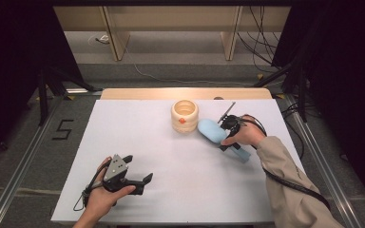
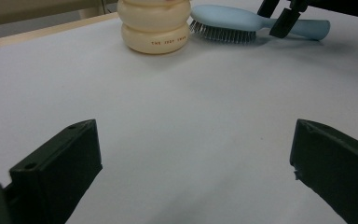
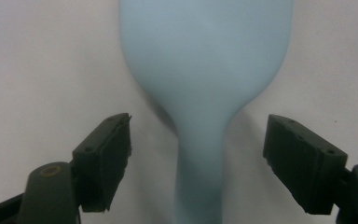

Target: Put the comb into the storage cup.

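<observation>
A light blue hairbrush point(image 1: 211, 130) lies bristles down on the white table, handle toward the near right. My right gripper point(image 1: 228, 135) is held over it, pointing down. In the right gripper view its jaws stand wide on either side of the brush's narrow neck point(image 3: 205, 60), and the right gripper point(image 3: 198, 126) touches neither side. A cream ridged jar point(image 1: 184, 115) with an orange dot stands just left of the brush head. My left gripper point(image 1: 139, 168) rests near the front left, open and empty, facing the jar point(image 2: 154, 25) and the hairbrush point(image 2: 233, 21).
The white sheet point(image 1: 123, 128) covers the table, with a wooden strip point(image 1: 185, 93) along its far edge. Metal rails and stand legs point(image 1: 43, 99) flank the table. Cables lie on the floor behind.
</observation>
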Motion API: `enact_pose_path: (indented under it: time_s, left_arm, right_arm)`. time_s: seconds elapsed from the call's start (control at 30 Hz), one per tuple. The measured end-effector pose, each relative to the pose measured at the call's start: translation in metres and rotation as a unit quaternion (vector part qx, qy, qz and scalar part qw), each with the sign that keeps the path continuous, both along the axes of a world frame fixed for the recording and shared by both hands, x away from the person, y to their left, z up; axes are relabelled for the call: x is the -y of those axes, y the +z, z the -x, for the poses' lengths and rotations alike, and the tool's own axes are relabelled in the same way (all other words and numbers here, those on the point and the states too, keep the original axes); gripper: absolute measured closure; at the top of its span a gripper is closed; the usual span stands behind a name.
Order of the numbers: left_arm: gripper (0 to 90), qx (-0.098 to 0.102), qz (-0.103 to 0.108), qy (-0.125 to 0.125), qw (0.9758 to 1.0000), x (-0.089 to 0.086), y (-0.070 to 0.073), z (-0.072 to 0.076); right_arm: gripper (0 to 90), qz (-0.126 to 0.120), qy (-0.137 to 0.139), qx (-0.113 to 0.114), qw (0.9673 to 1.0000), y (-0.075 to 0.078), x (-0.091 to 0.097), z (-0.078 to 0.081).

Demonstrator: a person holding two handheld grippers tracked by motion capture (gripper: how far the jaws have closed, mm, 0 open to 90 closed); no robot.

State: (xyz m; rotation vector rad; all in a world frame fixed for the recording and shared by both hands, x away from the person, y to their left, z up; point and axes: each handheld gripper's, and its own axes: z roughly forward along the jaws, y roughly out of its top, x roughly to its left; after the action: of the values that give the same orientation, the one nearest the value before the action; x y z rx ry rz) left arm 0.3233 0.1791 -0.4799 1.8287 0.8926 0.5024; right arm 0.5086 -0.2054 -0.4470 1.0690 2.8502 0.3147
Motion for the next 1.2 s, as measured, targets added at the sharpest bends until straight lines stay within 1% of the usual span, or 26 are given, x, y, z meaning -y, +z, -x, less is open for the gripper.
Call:
enact_pose_path:
  time_s: [0.1,0.2,0.3,0.33,0.4,0.53,0.57,0.8,0.83,0.87,0.93,1.03,1.2]
  left_arm:
    - [1.4,0.0,0.0,0.0,1.0,-0.0001,0.0002,0.0001]
    - [1.4,0.0,0.0,0.0,1.0,-0.0001,0.0002,0.0]
    - [1.4,0.0,0.0,0.0,1.0,0.0,0.0003,0.0001]
    - [1.4,0.0,0.0,0.0,1.0,-0.0001,0.0002,0.0]
    - [1.4,0.0,0.001,0.0,1.0,-0.0001,0.0,-0.0001]
    - [1.5,0.0,0.0,-0.001,1.0,0.0001,0.0,-0.0001]
    - [1.5,0.0,0.001,0.0,1.0,0.0001,0.0,0.0]
    - [1.5,0.0,0.001,0.0,1.0,-0.0001,0.0001,-0.0001]
    - [1.5,0.0,0.001,-0.001,1.0,-0.0001,0.0001,-0.0001]
    - [1.5,0.0,0.002,-0.001,1.0,-0.0002,0.0001,-0.0001]
    - [1.5,0.0,0.002,-0.001,1.0,-0.0003,0.0002,-0.0002]
    - [1.6,0.0,0.002,-0.001,1.0,-0.0003,0.0001,-0.0003]
    - [1.6,0.0,0.002,-0.001,1.0,-0.0003,0.0002,-0.0003]
  right_arm:
    - [26.4,0.004,-0.007,-0.009,0.9999,-0.0014,-0.0007,-0.0008]
    - [27.8,0.005,-0.008,-0.006,0.9999,-0.0024,-0.0012,-0.0018]
    - [28.8,0.006,-0.01,-0.011,0.9999,-0.0033,-0.0013,-0.0029]
    - [29.8,0.007,-0.005,-0.01,0.9999,-0.0038,-0.0008,-0.0035]
    - [30.5,0.009,-0.008,-0.012,0.9999,-0.0047,-0.0011,-0.0038]
    - [33.6,0.01,-0.001,-0.014,0.9998,-0.0066,-0.0004,-0.006]
    - [34.6,0.01,-0.005,-0.013,0.9999,-0.0067,-0.0009,-0.006]
    - [39.2,0.012,-0.004,-0.015,0.9998,-0.0068,-0.0029,-0.0069]
    - [39.9,0.014,0.005,-0.014,0.9998,-0.007,-0.0021,-0.0079]
    - [40.4,0.014,-0.004,-0.017,0.9997,-0.0068,-0.0035,-0.0073]
    - [42.7,0.018,-0.006,-0.02,0.9996,-0.0068,-0.0037,-0.0072]
    - [44.3,0.016,-0.009,-0.021,0.9996,-0.0076,-0.0037,-0.0077]
    - [47.6,0.024,-0.003,-0.019,0.9995,-0.0081,-0.0041,-0.0086]
